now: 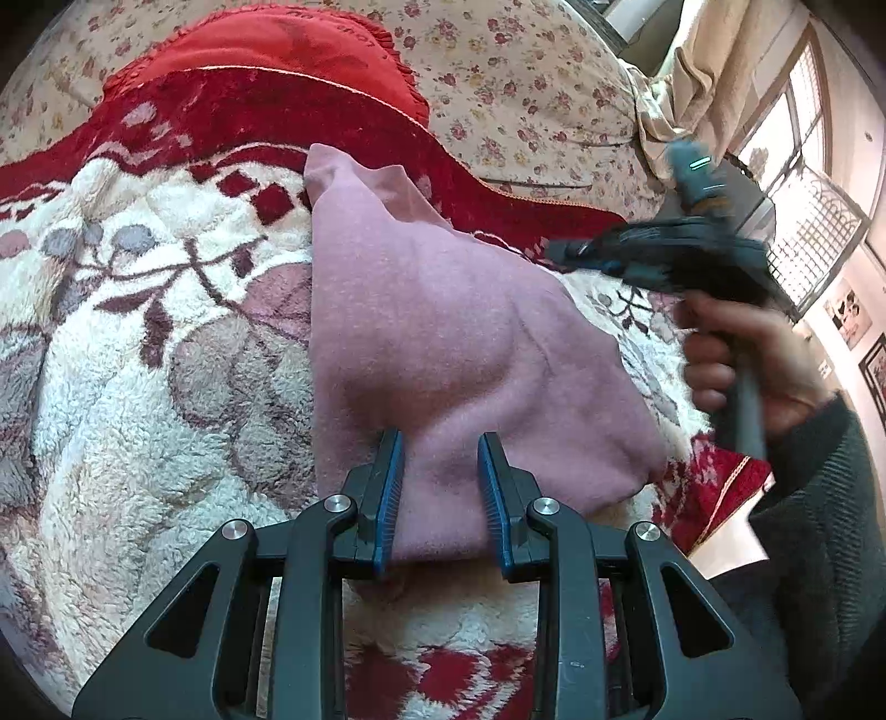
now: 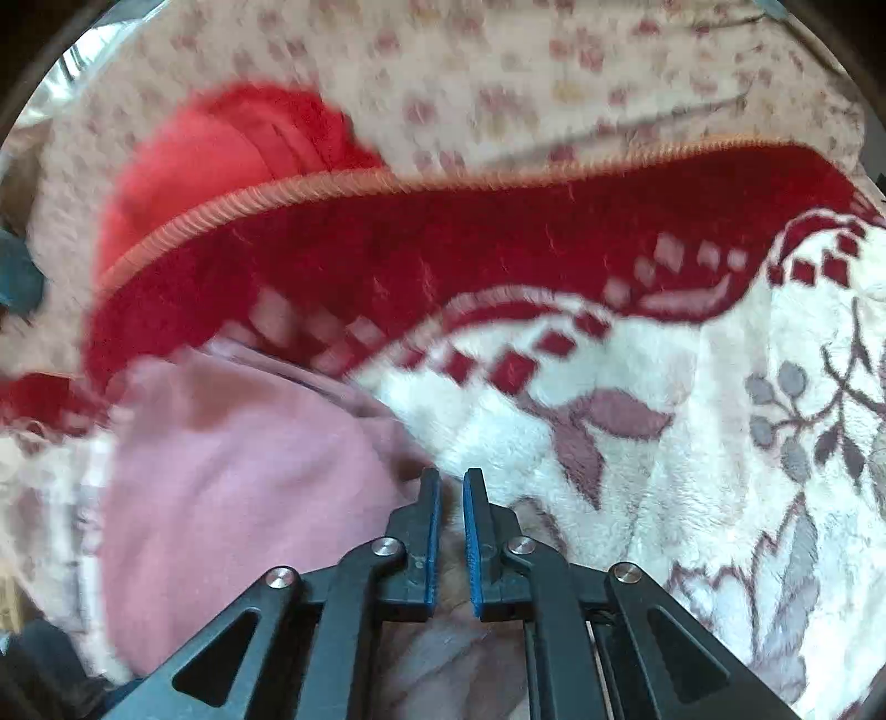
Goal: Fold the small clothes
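A pink knitted garment (image 1: 443, 332) lies folded lengthwise on a fleecy red-and-white blanket (image 1: 138, 387). My left gripper (image 1: 441, 443) stands at its near end, blue pads pressed on a bunched fold of the pink cloth. The right gripper (image 1: 570, 249), blurred and held by a hand (image 1: 742, 354), hovers above the garment's right edge. In the right wrist view, my right gripper (image 2: 451, 476) is shut with nothing between its fingers. It hangs over the blanket (image 2: 664, 443), just right of the pink garment (image 2: 238, 487).
A red cushion (image 1: 266, 50) lies beyond the blanket on a floral sheet (image 1: 526, 83). A curtain (image 1: 720, 66) and a barred window (image 1: 803, 183) stand at the far right. A dark sleeve (image 1: 814, 526) fills the right edge.
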The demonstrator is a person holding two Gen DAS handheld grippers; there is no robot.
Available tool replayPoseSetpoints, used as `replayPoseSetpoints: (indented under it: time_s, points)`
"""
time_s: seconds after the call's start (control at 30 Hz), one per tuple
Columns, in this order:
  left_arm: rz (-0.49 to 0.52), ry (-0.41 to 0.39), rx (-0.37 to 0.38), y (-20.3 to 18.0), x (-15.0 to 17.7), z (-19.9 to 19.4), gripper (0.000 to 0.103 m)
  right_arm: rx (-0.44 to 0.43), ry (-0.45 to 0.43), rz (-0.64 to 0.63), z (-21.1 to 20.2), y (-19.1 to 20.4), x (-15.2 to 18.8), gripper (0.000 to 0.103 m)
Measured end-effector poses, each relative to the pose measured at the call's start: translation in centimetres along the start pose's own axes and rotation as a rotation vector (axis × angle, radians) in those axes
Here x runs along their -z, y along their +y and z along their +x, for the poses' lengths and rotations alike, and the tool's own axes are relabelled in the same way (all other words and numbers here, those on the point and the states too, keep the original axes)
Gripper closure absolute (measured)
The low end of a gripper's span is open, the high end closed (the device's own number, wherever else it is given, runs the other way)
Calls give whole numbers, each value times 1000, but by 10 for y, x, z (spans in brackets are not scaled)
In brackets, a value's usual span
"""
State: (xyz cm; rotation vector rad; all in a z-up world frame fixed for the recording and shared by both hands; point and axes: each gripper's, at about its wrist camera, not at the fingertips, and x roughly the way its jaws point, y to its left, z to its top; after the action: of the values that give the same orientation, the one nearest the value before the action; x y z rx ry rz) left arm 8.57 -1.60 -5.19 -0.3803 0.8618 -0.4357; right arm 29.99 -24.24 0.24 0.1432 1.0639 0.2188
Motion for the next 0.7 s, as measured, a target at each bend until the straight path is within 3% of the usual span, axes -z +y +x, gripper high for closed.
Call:
replayPoseSetpoints:
  time_s: [0.1, 0.17, 0.23, 0.33, 0.37, 0.4, 0.5, 0.53, 0.6, 0.7]
  points:
    - [3, 3, -7, -1, -1, 0, 76, -194, -26, -154, -27, 39, 26, 96]
    - [2, 7, -6, -2, -3, 1, 77, -261, 38, -301, -26, 71, 55, 96]
    - [4, 10, -6, -2, -4, 2, 76, -128, 69, -379, -19, 72, 82, 96]
    - [5, 15, -12, -2, -5, 2, 76, -93, -4, -315, -40, 58, 95, 95]
    - [10, 19, -15, -3, -6, 2, 76, -40, -42, -288, -50, 56, 96, 94]
    - [18, 22, -21, -5, -6, 1, 76, -26, -66, -275, -57, 55, 99, 94]
    - [66, 22, -43, -15, -7, -8, 76, -168, -84, -299, -65, 73, 124, 93]
    - [75, 20, -44, -17, -7, -11, 76, -144, -55, -324, -59, 75, 133, 93]
    - [82, 31, -65, -18, -7, -9, 72, 42, 45, -361, -34, 74, 149, 94]
    - [151, 57, -124, -23, -2, 0, 69, 27, -37, -342, -54, 80, 153, 93]
